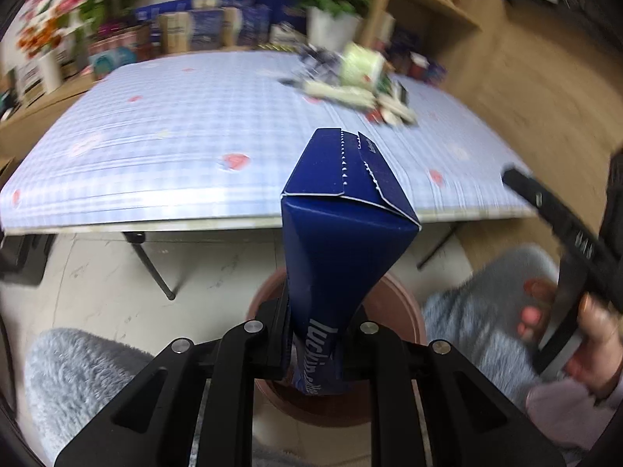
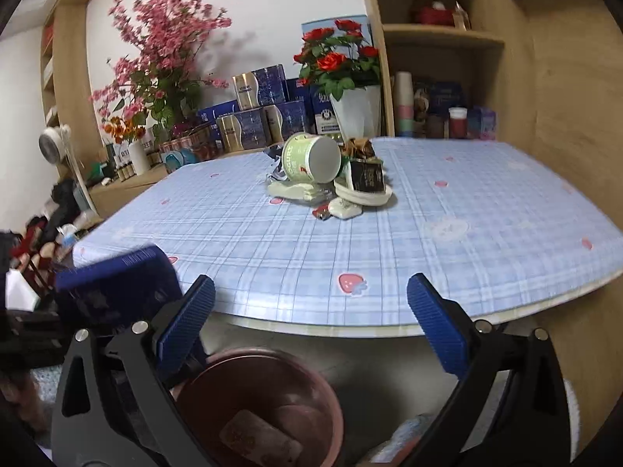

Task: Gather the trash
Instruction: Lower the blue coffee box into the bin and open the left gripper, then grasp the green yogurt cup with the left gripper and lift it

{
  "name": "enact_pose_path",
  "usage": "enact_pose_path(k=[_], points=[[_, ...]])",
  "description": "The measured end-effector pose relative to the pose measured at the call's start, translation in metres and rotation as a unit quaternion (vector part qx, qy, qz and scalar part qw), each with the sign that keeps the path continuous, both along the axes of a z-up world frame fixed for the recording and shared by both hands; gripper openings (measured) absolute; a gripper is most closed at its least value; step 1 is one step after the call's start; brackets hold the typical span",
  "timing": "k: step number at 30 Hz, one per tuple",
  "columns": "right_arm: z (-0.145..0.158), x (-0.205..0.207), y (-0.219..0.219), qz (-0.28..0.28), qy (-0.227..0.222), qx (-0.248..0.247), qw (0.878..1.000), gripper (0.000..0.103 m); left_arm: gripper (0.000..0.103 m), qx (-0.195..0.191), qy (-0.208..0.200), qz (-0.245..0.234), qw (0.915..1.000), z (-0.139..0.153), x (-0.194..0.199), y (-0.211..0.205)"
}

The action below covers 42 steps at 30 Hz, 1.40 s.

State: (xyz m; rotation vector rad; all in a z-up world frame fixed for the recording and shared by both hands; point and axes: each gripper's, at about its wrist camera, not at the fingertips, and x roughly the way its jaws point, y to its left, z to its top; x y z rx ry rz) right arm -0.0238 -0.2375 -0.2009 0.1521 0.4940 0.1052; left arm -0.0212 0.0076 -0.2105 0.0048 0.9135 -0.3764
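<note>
My left gripper (image 1: 317,344) is shut on a crushed dark blue carton (image 1: 342,233) and holds it upright above a brown bin (image 1: 405,311) on the floor. The carton also shows at the left of the right wrist view (image 2: 117,292). My right gripper (image 2: 311,319) is open and empty, above the same bin (image 2: 311,381), which holds some trash. A pile of trash (image 2: 331,179) with a green-and-white cup (image 2: 311,157), wrappers and a dark packet lies on the table (image 2: 428,233); it also shows in the left wrist view (image 1: 358,78).
The table has a blue checked cloth and folding legs (image 1: 150,264). Behind it stand flower vases (image 2: 356,113), blue boxes (image 2: 272,116) and a wooden shelf (image 2: 440,39). Grey fluffy slippers (image 1: 486,311) are on the floor by the bin.
</note>
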Motion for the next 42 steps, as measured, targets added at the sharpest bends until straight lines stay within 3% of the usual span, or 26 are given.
enact_pose_path(k=[3,7,12,18,19,20,24,32,37,42], points=[[-0.006,-0.002,-0.005,0.005,0.010,0.023,1.000,0.097,0.015,0.031,0.024,-0.024,0.9989,-0.013,0.004,-0.016],[-0.008,-0.004,-0.008,-0.014,0.016,0.019,1.000,0.097,0.015,0.052,0.065,-0.042,0.9956,-0.032,0.016,-0.026],[-0.011,-0.003,-0.015,-0.027,0.026,0.028,0.999,0.097,0.016,0.064,0.112,-0.032,0.9911,-0.055,0.029,-0.027],[-0.016,-0.001,-0.019,-0.030,0.036,0.040,0.998,0.097,0.017,0.074,0.129,-0.026,0.9886,-0.064,0.033,-0.029],[-0.016,-0.001,-0.018,-0.028,0.036,0.039,0.998,0.097,0.023,0.072,0.128,-0.029,0.9887,-0.063,0.032,-0.029],[-0.015,-0.001,-0.018,-0.027,0.035,0.038,0.998,0.097,0.033,0.070,0.126,-0.031,0.9891,-0.063,0.031,-0.030],[-0.015,-0.001,-0.014,-0.022,0.035,0.030,0.999,0.097,0.047,0.060,0.105,-0.024,0.9923,-0.053,0.027,-0.028],[-0.016,0.000,-0.017,-0.032,0.037,0.032,0.998,0.097,0.082,0.008,0.022,0.063,0.9977,-0.018,0.022,0.007],[-0.015,-0.001,-0.017,-0.034,0.038,0.033,0.998,0.097,0.090,-0.021,-0.013,0.114,0.9932,0.000,0.022,0.028],[-0.012,0.004,-0.025,-0.035,0.046,0.043,0.997,0.097,0.091,-0.034,-0.035,0.132,0.9901,0.013,0.029,0.038]])
